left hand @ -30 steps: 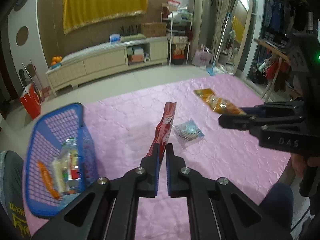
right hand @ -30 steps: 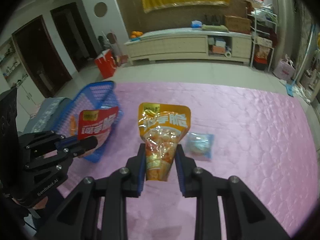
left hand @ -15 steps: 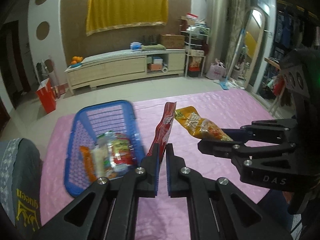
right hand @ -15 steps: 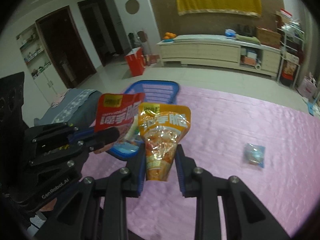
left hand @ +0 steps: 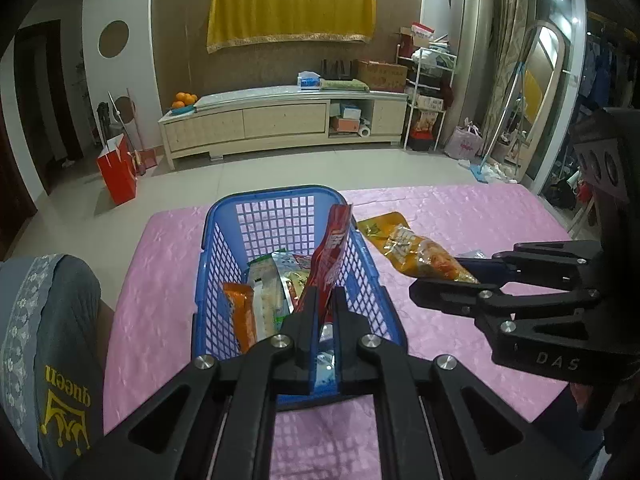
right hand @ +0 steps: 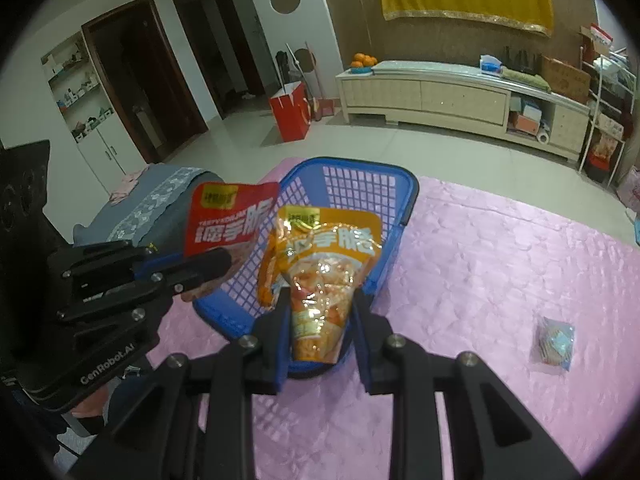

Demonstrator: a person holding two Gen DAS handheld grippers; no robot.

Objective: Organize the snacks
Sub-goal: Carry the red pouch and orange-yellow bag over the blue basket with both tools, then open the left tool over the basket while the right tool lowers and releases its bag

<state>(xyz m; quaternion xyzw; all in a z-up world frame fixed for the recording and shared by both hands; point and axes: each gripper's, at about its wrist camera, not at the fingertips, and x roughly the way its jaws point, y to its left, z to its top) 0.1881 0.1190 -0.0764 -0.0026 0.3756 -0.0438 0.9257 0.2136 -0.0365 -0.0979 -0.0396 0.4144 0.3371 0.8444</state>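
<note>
Blue basket (left hand: 224,240) is part-filled; red pouch (left hand: 332,252) and orange pouch (right hand: 324,276) are clenched in left and right jaws above it, small packet (right hand: 554,338) left on pink bench (right hand: 500,264).

A blue lattice basket (left hand: 224,240) on a pink quilted cover (right hand: 500,248), beside a red packet (right hand: 228,220) and an orange packet (right hand: 328,264).

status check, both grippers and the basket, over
Left gripper shut on red snack bag, over blue basket. Right gripper shut on orange snack bag. One small packet left on pink cloth. Path clear.
</note>
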